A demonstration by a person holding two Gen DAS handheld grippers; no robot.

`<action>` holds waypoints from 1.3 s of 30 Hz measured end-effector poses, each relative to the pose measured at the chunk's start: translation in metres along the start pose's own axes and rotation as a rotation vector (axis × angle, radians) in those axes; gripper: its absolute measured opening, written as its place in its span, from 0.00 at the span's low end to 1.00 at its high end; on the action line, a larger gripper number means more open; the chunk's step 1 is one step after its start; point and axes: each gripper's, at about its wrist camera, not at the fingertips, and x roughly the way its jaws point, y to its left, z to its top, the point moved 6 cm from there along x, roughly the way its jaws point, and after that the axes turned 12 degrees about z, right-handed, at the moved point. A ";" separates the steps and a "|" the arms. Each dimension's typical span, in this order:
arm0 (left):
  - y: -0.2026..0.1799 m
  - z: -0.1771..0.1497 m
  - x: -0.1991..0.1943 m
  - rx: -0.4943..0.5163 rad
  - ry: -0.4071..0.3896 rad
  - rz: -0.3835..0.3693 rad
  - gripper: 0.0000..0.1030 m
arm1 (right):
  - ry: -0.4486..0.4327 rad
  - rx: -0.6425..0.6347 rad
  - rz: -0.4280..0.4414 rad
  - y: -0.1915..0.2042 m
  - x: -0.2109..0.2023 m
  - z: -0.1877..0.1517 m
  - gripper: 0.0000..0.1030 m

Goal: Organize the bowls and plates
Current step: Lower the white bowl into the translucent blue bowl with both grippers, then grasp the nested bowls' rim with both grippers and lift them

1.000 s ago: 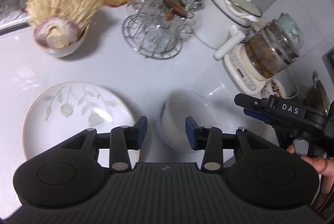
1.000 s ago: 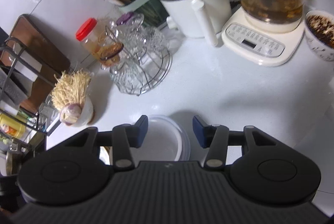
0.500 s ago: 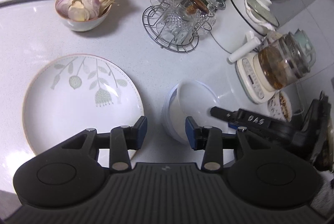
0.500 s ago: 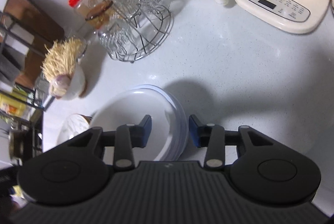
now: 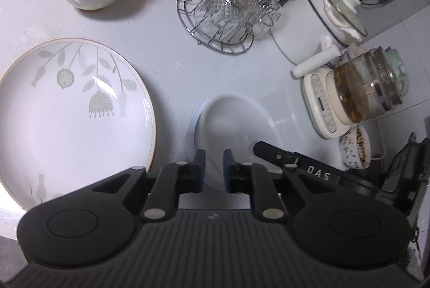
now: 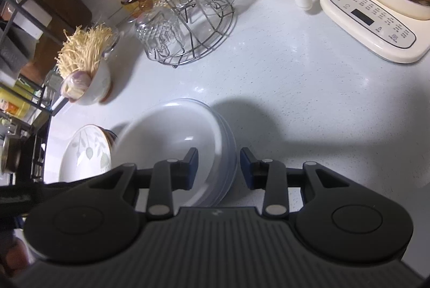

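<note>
The stack of white bowls (image 5: 236, 126) sits on the counter (image 5: 166, 54) just right of the leaf-patterned plate (image 5: 70, 110), apart from it by a narrow strip of counter. Half a second ago the left gripper (image 5: 214, 167) stood wide with the stack's near rim ahead of it; its jaws have just been closing and now pinch that near rim, clenched on the bowls. The right gripper (image 6: 218, 167) has dropped to the stack's right side, and its jaws closed partly within the last second. They straddle the stacked rims, one finger inside the top bowl and one outside, but gaps show on both sides, so it grips nothing yet. In the left view its finger reaches over the top bowl from the right.

So the bowls are now seized on one side and bracketed on the other; the likely next step is a two-handed lift. Beyond the stack stand the glass rack (image 5: 225, 8), and to its right the kettle (image 5: 368, 89).
</note>
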 end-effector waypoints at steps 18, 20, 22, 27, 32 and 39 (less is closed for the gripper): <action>0.006 -0.014 0.015 -0.098 0.006 0.048 0.12 | 0.082 0.058 0.059 -0.013 0.019 0.003 0.19; 0.006 -0.016 0.015 -0.109 0.009 0.054 0.14 | 0.087 0.064 0.067 -0.014 0.018 0.004 0.19; 0.007 -0.018 0.014 -0.119 0.005 0.064 0.27 | 0.092 0.063 0.074 -0.014 0.018 0.004 0.18; 0.005 -0.021 0.011 -0.152 -0.017 0.050 0.44 | 0.115 0.056 0.068 -0.017 0.015 0.004 0.17; -0.008 -0.027 0.015 -0.146 -0.013 0.047 0.45 | 0.134 0.045 0.072 -0.021 0.008 0.004 0.17; -0.026 -0.031 0.030 -0.141 -0.023 0.034 0.45 | 0.136 0.033 0.052 -0.034 -0.007 0.003 0.16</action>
